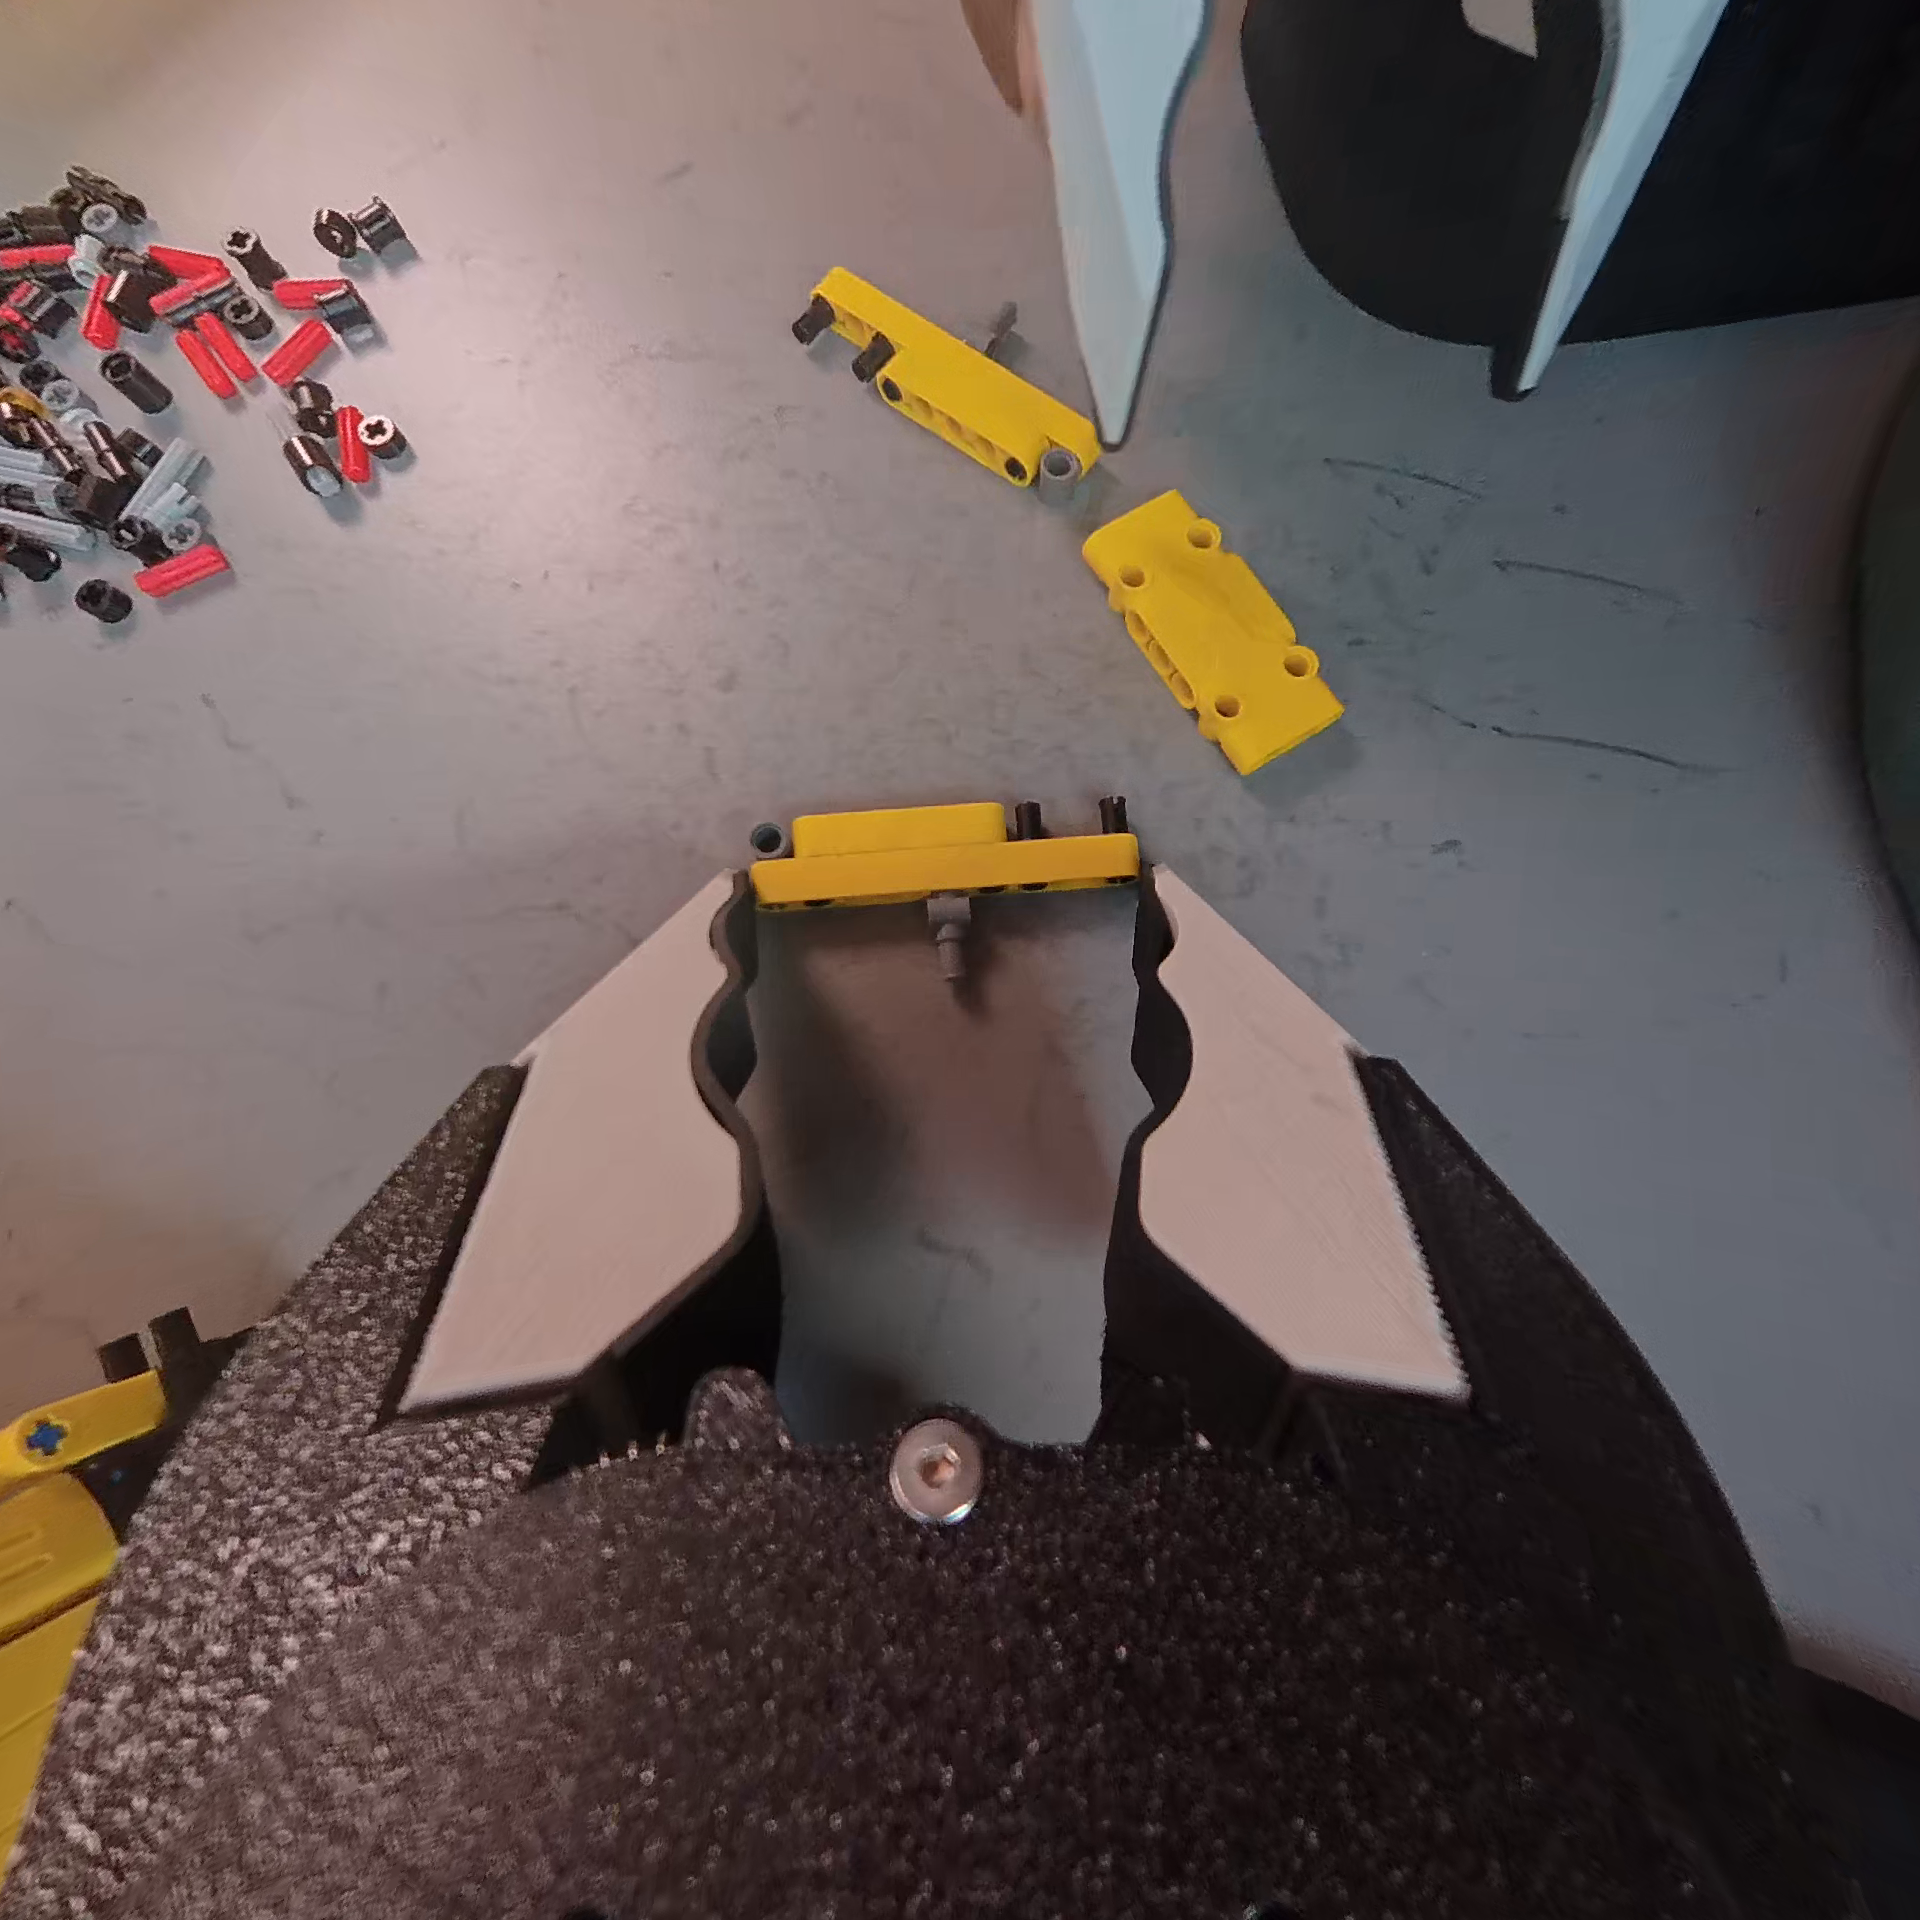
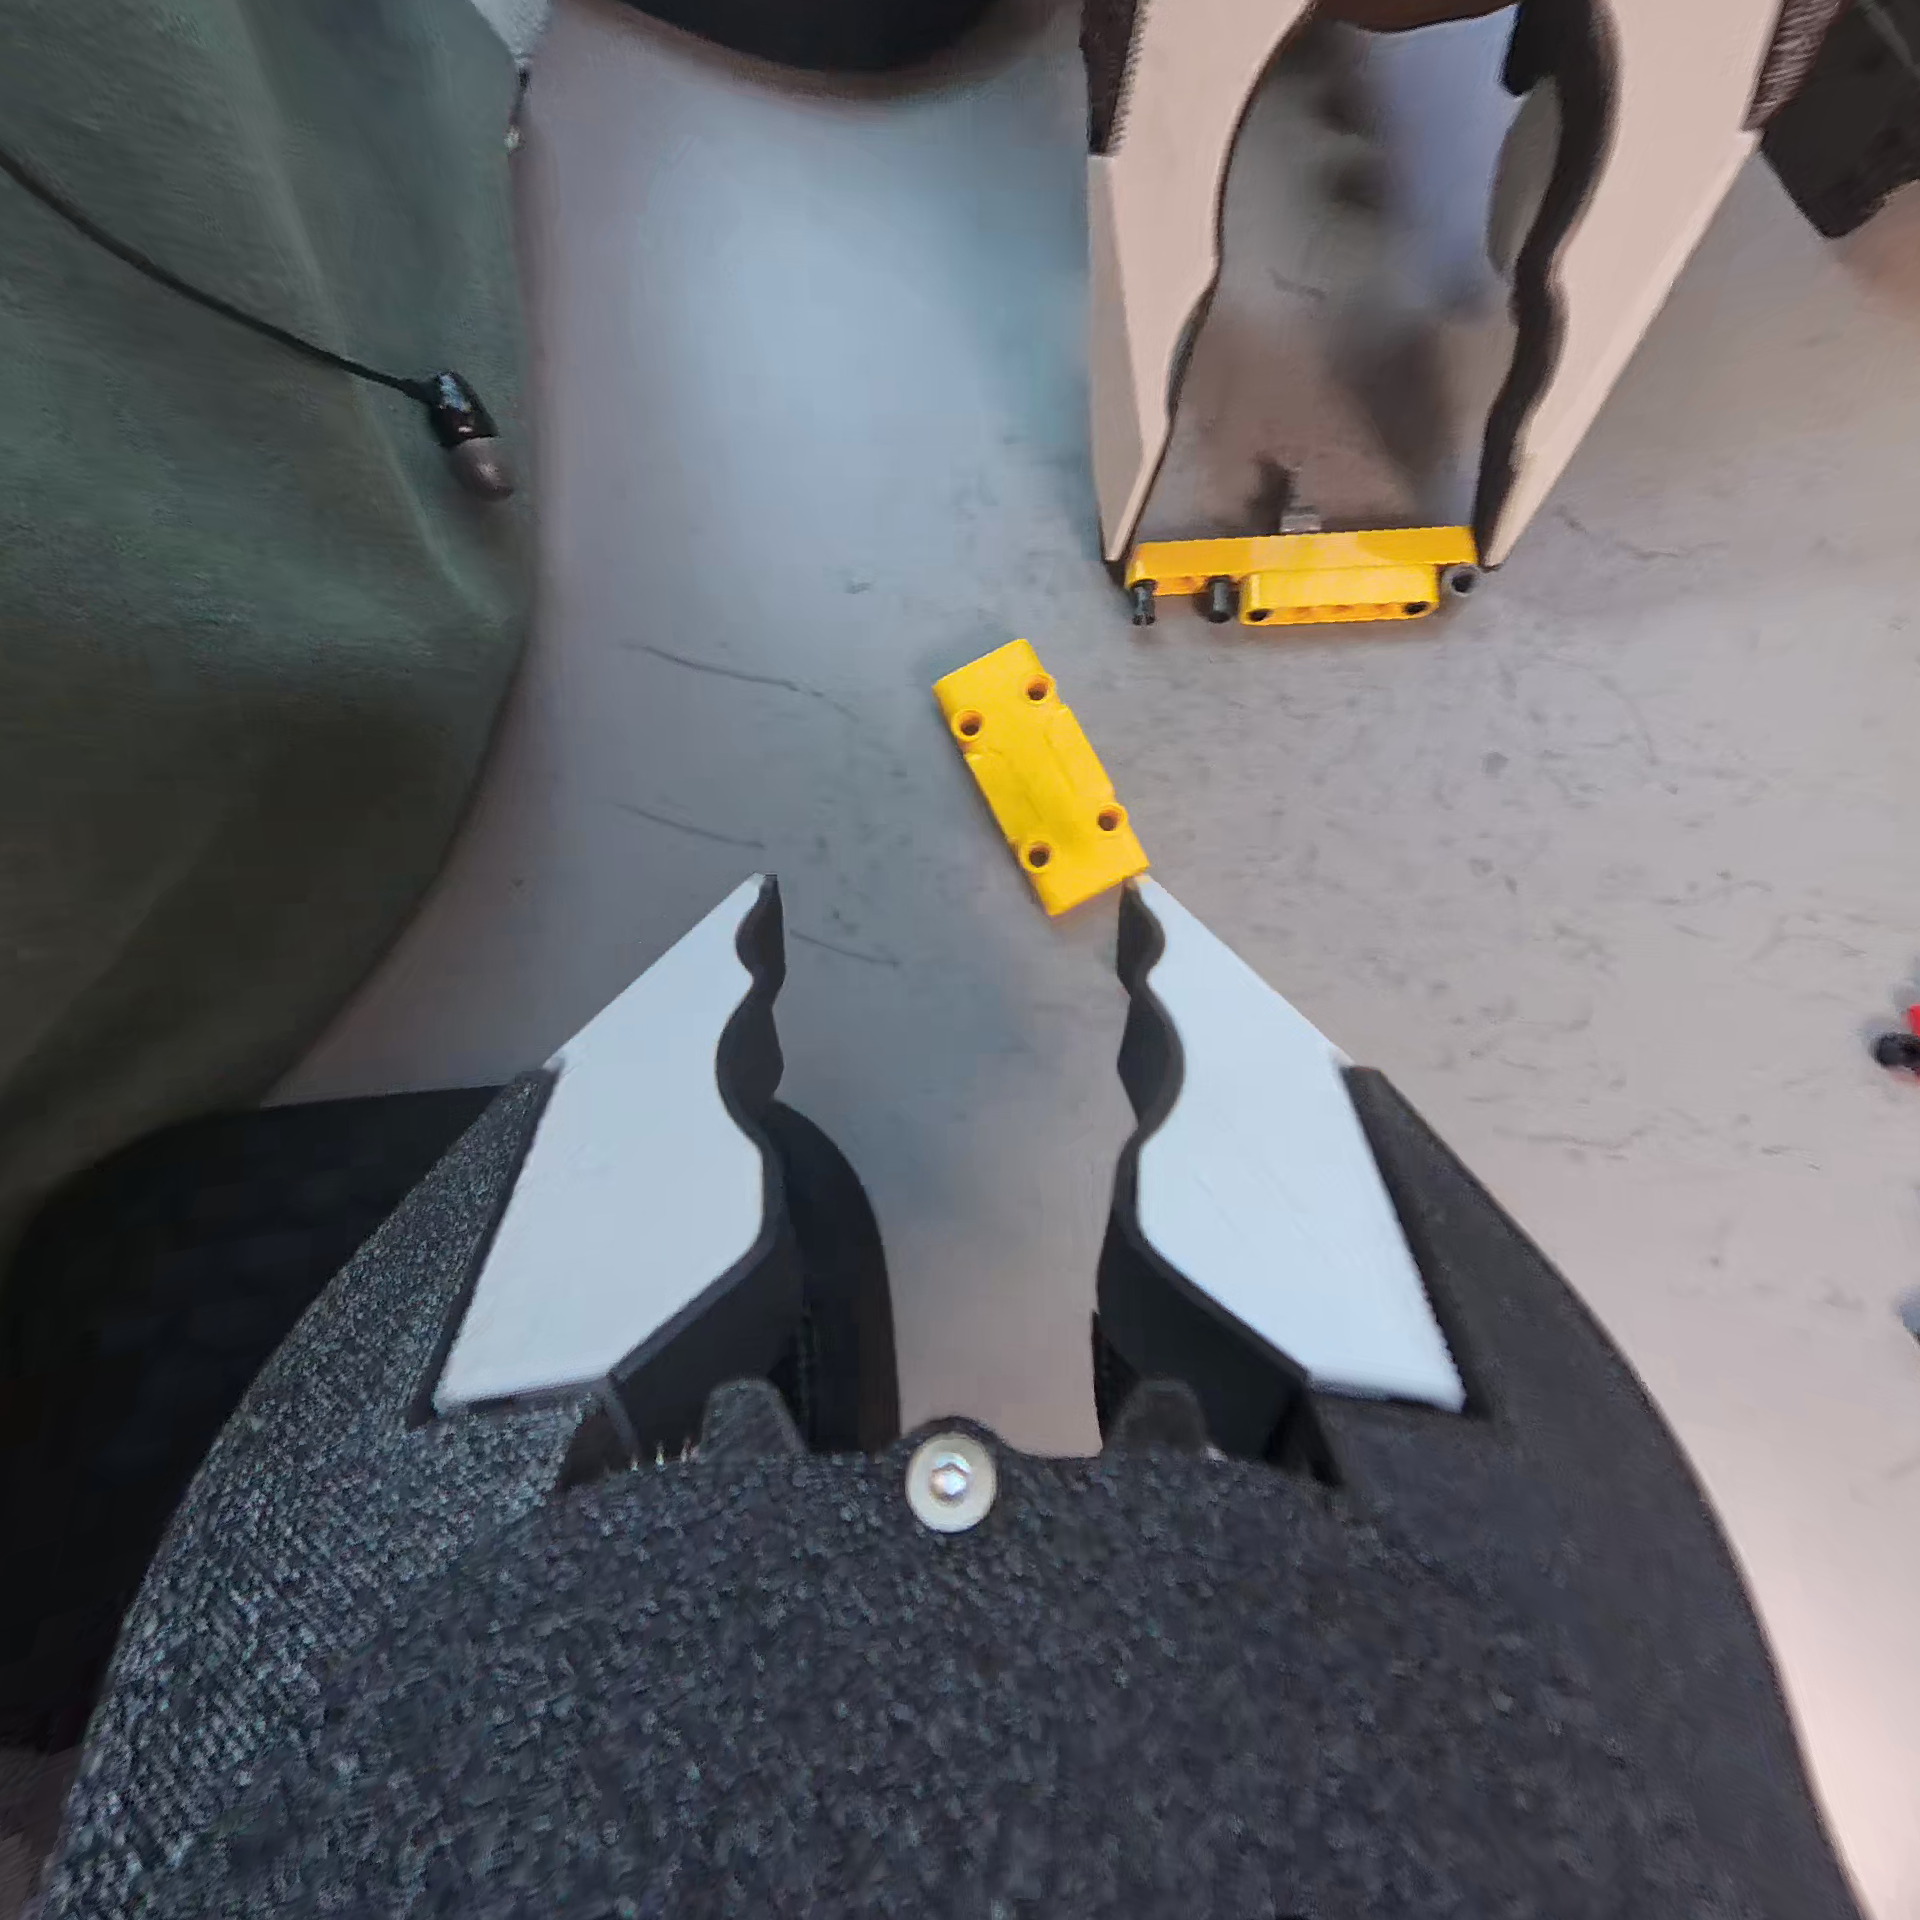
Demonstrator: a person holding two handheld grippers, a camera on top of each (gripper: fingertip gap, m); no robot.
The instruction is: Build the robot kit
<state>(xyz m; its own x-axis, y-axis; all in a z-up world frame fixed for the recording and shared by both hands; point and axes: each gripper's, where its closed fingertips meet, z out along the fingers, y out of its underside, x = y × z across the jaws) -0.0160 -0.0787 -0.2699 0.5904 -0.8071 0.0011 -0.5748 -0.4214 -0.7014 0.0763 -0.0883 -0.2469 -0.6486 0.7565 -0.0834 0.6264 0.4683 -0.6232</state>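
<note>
My left gripper (image 1: 943, 881) is shut on a yellow beam assembly (image 1: 940, 852) with black pins and a grey pin, gripped by its two ends, low over the grey table. It shows in the right wrist view too (image 2: 1299, 566), between the left gripper's fingertips (image 2: 1304, 551). My right gripper (image 2: 951, 888) is open and empty. Its right fingertip (image 2: 1135, 894) is at the near corner of a flat yellow panel (image 2: 1039, 774) lying on the table. In the left wrist view the right gripper (image 1: 1309, 416) stands beside a second yellow beam assembly (image 1: 956, 379) and the panel (image 1: 1210, 629).
A pile of small red, black and grey pins (image 1: 135, 395) lies at the far left of the grey table (image 1: 623, 675). More yellow parts (image 1: 52, 1507) sit by the left gripper's body. A person's green garment with a black cord (image 2: 208, 520) is at the table's edge.
</note>
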